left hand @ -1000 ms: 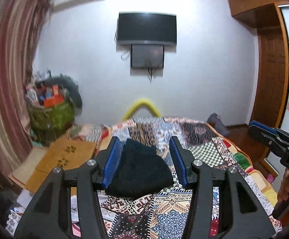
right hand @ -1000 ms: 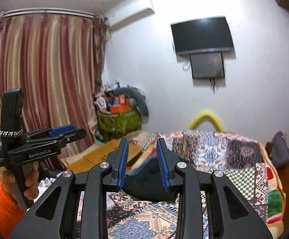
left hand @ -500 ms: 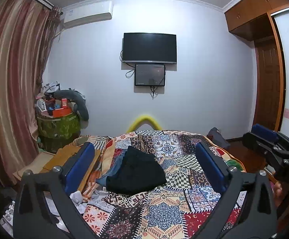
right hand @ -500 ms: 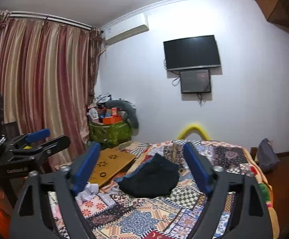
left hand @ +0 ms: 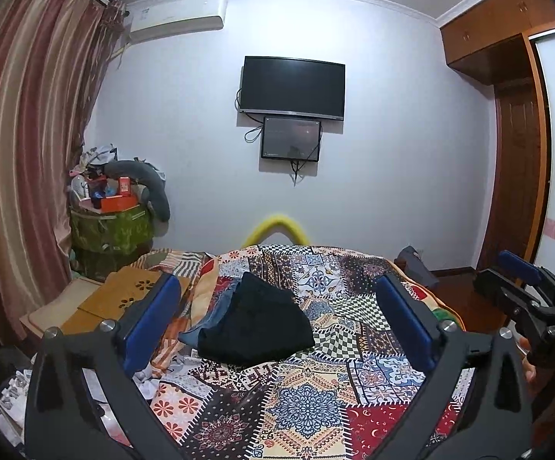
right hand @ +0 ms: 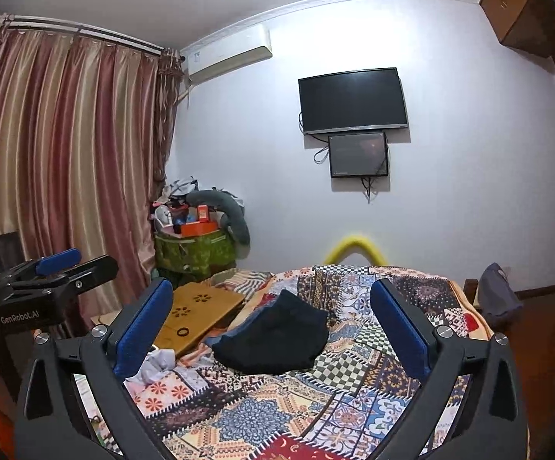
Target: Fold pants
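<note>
Dark folded pants [left hand: 254, 326] lie on the patchwork bedspread [left hand: 304, 395], on top of a blue garment [left hand: 208, 320] that shows at their left edge. They also show in the right wrist view [right hand: 277, 335]. My left gripper [left hand: 277, 322] is open wide and empty, held back above the bed, well short of the pants. My right gripper [right hand: 273, 324] is also open wide and empty, at about the same distance. Each gripper shows at the edge of the other's view: the right one [left hand: 526, 295] and the left one [right hand: 47, 280].
A wooden lap desk [right hand: 197, 314] sits left of the pants. White cloth scraps [right hand: 154, 364] lie near the bed's left edge. A green basket of clutter [left hand: 108, 226] stands by the curtain. A TV [left hand: 292, 88] hangs on the far wall. A dark bag [right hand: 499, 299] sits right of the bed.
Both grippers have opened from nearly shut to wide open and drawn back and up from the pants. The pants stay folded on the bed.
</note>
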`<state>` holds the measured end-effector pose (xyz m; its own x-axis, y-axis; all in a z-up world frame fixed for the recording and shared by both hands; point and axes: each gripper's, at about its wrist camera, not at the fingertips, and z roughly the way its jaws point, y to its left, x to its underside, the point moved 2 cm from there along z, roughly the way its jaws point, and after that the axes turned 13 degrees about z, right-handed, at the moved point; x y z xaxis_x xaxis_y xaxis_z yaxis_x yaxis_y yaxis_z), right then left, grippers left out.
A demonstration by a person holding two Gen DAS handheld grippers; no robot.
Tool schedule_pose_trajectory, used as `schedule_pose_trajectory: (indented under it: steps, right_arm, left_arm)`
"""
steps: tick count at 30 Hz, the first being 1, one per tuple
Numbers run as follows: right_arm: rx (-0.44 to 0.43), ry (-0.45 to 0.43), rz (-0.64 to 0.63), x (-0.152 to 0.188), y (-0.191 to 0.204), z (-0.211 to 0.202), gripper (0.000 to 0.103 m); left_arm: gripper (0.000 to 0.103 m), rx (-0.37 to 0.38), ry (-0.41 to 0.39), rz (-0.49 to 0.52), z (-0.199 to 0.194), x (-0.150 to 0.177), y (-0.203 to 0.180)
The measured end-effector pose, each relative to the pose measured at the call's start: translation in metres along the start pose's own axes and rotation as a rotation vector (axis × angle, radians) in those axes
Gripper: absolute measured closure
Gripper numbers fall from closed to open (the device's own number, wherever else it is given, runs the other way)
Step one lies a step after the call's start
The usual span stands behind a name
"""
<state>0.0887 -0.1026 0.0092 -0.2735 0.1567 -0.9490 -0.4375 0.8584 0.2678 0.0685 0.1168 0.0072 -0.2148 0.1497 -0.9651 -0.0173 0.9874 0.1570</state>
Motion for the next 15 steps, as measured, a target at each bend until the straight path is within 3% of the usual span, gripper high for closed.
schedule_pose_trajectory:
  steps: [15]
  right_arm:
    - [0.018, 0.036, 0.014, 0.0100, -0.0052, 0.0011, 0.001]
  left_arm:
    - [0.000, -0.005, 0.027, 0.017, 0.0092, 0.0082, -0.0038]
